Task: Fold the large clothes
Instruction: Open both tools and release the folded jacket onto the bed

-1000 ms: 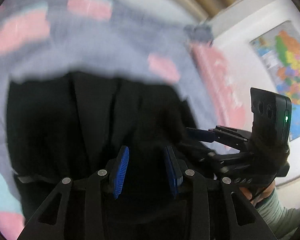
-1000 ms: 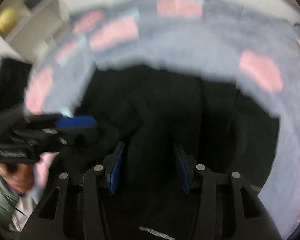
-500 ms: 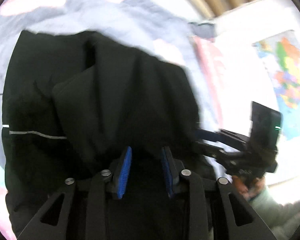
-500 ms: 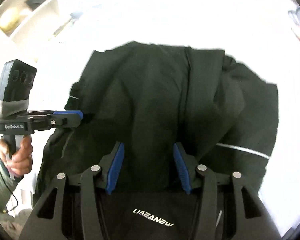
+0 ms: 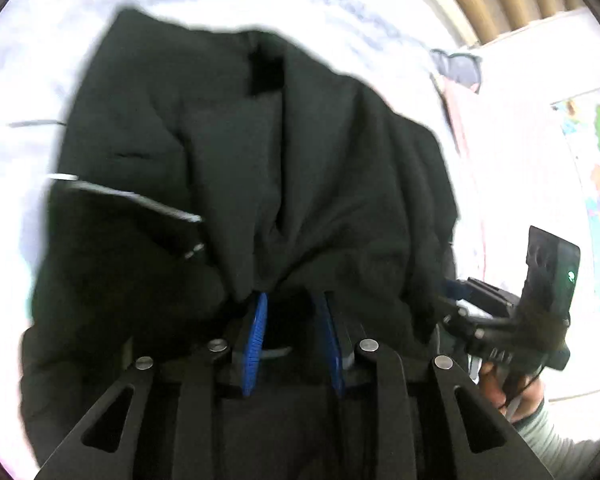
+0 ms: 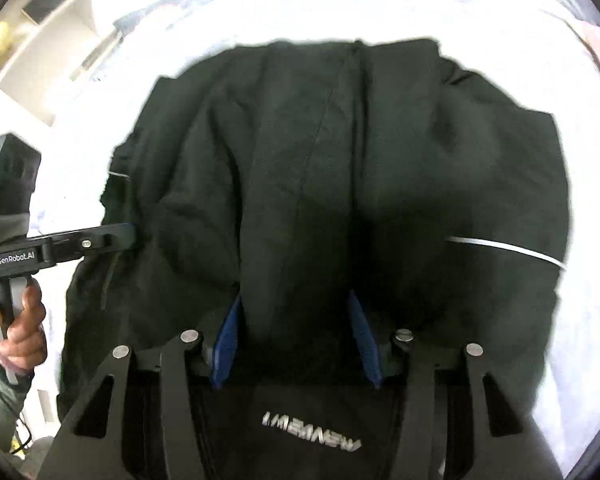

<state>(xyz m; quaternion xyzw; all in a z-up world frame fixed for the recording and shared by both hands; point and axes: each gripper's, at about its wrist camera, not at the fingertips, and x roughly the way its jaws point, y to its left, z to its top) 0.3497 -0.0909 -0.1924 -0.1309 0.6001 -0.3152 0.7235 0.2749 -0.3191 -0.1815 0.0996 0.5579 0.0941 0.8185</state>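
Over bed [image 6: 500, 20], both tools tilted down, gripping black jacket [image 6: 300, 160].

Both fisheye views are overexposed: the bed [image 6: 340, 8] blows out to white glare, the black garment [image 5: 260, 160] loses detail, edges curve and blur softly.
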